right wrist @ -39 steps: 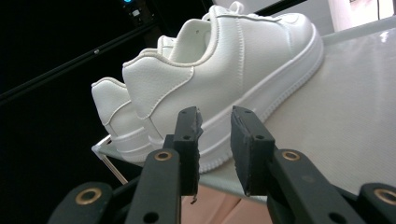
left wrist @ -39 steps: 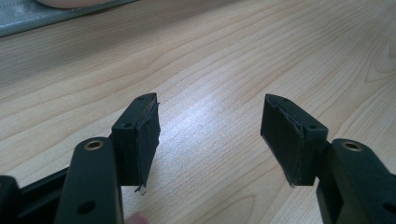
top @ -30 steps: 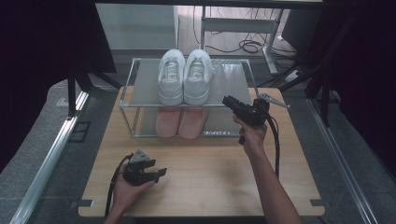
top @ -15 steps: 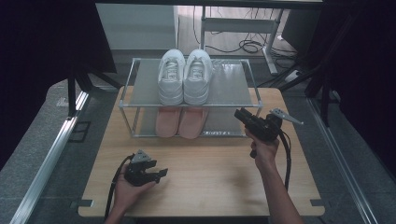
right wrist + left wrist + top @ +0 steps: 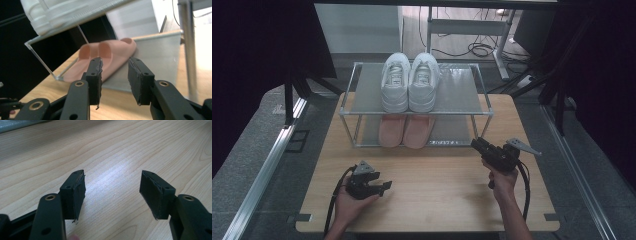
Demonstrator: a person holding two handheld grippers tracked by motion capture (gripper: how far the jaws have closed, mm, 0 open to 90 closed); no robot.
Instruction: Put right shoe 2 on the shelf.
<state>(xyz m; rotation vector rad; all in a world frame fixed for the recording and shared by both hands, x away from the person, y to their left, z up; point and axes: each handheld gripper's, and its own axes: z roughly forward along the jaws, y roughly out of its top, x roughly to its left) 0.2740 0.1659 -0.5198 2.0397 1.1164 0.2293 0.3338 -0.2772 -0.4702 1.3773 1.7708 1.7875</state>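
Pink slippers (image 5: 406, 131) lie at frame centre on the lower shelf of a rack (image 5: 484, 111), under white sneakers (image 5: 409, 82). They look soft, light and bendy; pinch a heel rim. Right tongs (image 5: 476, 144), empty, have just been opening towards them. Left tongs (image 5: 384, 186) rest released on the bench (image 5: 437, 200).

White sneakers (image 5: 409, 80) atop the rack (image 5: 462, 95); wooden table (image 5: 437, 195).

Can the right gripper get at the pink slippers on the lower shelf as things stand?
Probably yes. The right gripper has open, empty jaws aimed at the pink slippers, whose heels jut out at the rack's open front; the upper shelf leaves little headroom.
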